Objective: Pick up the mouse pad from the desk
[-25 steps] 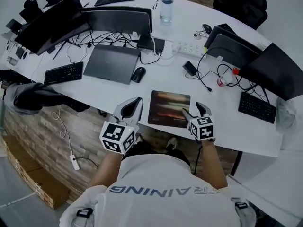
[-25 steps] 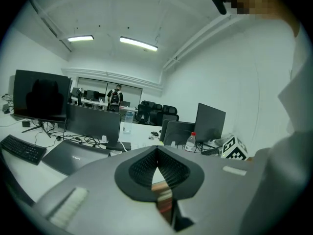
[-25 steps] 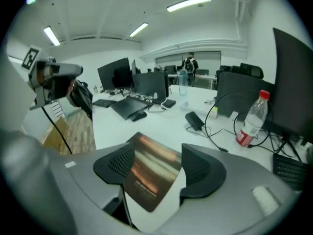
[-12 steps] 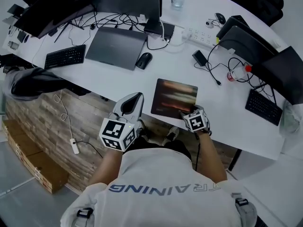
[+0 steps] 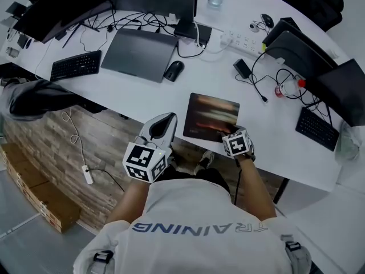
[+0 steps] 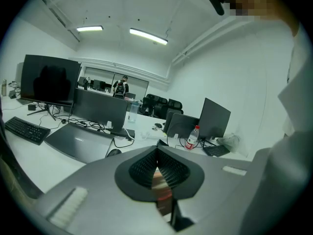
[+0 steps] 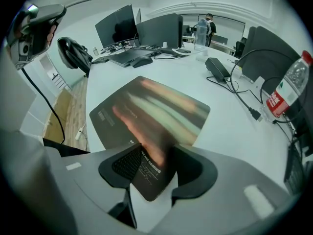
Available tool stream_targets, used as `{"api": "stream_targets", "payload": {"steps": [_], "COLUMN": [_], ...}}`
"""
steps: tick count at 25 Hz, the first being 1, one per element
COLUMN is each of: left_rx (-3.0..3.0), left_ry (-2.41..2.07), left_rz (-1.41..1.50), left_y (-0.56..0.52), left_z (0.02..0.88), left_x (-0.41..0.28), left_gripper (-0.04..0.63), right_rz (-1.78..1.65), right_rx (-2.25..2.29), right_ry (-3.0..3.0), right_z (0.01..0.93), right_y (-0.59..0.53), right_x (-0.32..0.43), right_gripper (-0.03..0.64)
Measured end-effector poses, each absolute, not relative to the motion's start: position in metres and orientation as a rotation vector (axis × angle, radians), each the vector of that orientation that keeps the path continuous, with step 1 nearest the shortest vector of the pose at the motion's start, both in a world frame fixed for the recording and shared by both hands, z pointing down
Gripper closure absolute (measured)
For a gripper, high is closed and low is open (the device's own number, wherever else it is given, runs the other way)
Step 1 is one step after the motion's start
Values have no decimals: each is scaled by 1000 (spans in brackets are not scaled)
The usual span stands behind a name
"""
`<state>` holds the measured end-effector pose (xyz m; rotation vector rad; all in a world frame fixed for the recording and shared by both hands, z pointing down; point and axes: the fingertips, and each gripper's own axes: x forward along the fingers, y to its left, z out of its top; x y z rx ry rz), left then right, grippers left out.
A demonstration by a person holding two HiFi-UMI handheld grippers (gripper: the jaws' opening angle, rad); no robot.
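The right gripper [image 7: 155, 156] points down at the desk. Its two grey jaws have just been closing, but they are a little apart, with the near corner of the mouse pad [image 7: 151, 109] between them; the bumpy black pads [image 7: 128, 164] do not seem to squeeze it. The left gripper [image 6: 157, 153] has its jaws pressed together at the tips and holds nothing; it hangs by the near edge of the desk, left of the mouse pad and apart from it. The mouse pad is a thin, flat rectangle with round corners; it is dark with blurry orange and pale stripes; it lies flat on the smooth white desk [image 5: 142, 99], right at the near edge. Farther off sit a round black mouse [image 5: 174, 70], a flat grey laptop [image 5: 138, 46] that is shut, and a black keyboard [image 5: 75, 65] to the left. A clear plastic bottle [image 7: 288, 89] with a red label stands on the right.
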<state>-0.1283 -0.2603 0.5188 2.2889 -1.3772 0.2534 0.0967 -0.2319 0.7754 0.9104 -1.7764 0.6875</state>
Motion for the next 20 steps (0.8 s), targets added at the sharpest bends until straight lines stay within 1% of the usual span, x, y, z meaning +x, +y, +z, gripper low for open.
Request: {"api": "stream_targets", "payload": {"steps": [3, 4, 6, 7, 11, 20], "left_rx": [2293, 2293, 2290, 2286, 2283, 2368], "left_ry": [-1379, -1383, -1394, -1399, -1406, -1430], "left_rz": [252, 251, 243, 236, 204, 116], "left_y": [-258, -257, -255, -254, -251, -260], "left_z": [518, 517, 515, 514, 509, 473], "left_x": [-132, -134, -138, -140, -145, -147], "left_gripper": [595, 595, 595, 595, 595, 595], "right_rz": [671, 658, 619, 613, 666, 558], "right_rx": [926, 934, 963, 984, 1082, 1265], "right_ry": [-1779, -1784, -1818, -1843, -1957, -2185], "right_z": [775, 773, 767, 763, 734, 625], "right_y": [-233, -233, -234, -234, -234, -267], "right_x": [95, 94, 90, 88, 81, 65], "right_gripper": [436, 461, 542, 552, 562, 565]}}
